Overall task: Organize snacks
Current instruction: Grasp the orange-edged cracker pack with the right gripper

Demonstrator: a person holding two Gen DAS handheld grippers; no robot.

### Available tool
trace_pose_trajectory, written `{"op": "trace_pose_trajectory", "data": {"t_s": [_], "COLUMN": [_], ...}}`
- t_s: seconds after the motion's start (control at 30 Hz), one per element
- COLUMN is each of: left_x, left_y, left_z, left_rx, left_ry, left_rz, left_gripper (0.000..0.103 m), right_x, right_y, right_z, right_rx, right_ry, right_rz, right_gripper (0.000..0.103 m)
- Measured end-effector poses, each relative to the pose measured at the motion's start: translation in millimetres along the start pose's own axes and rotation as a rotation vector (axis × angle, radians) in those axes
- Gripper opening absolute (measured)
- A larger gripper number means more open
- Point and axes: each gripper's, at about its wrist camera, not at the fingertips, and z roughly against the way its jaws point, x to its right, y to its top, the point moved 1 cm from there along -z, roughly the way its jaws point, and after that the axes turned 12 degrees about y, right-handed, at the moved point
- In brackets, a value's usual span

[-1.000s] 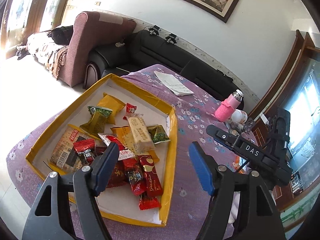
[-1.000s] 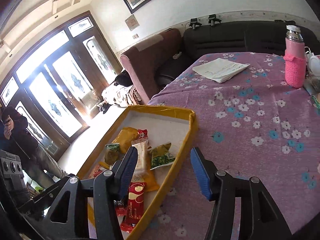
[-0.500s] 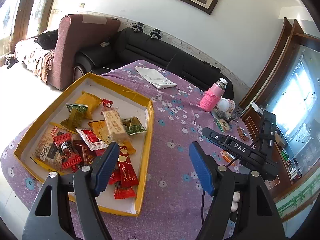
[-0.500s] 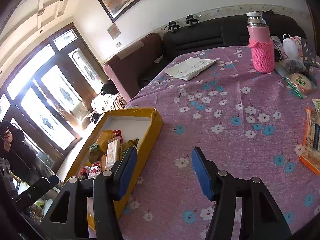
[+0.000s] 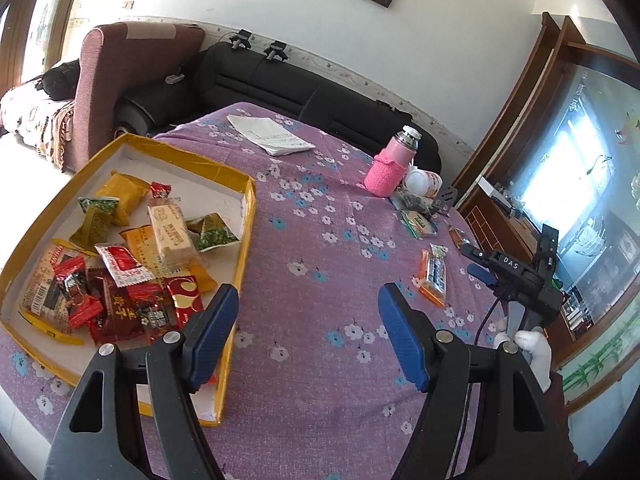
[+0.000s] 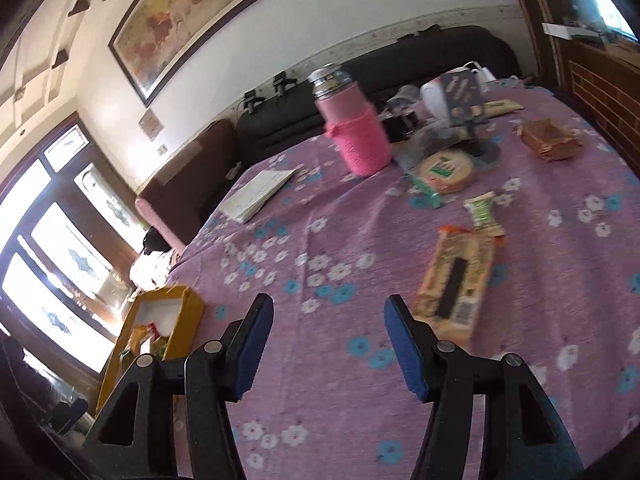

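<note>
1. One yellow tray (image 5: 246, 216) on the surface (image 5: 320, 240) holds about a dozen snacks (image 5: 168, 236).
2. Three wrapped snacks (image 6: 454, 284) lie loose nearby.
3. Left hand-held gripper (image 5: 308, 320): wide, empty.
4. Right hand-held gripper (image 6: 328, 340), marked "DAS": opening, empty.

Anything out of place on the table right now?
Yes: several snacks lie loose on the purple cloth, away from the yellow tray: an orange-edged packet, a small green one and a round green-labelled pack by the pink flask.
</note>
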Motion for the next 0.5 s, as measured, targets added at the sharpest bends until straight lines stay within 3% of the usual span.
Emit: {"op": "trace_pose_trajectory", "data": {"t_s": [0.2,0.5], "left_x": [17.6,18.2], "left_y": [-8.1,-8.7], "left_z": [-10.3,-11.5], "left_rx": [-0.038,-0.046], "left_ry": [-0.017,-0.007], "left_rz": [-0.036,-0.032], "left_gripper": [0.072,0.072], "right_x": [46.1,62.9], "right_y": [16.5,11.3], "right_z": [-7.6,-78.2], "right_rx": [-0.018,-0.138], "right_ry": [-0.069,-0.243], "right_rz": [-0.061,-0.041], "right_gripper": [0.063,0.064]}}
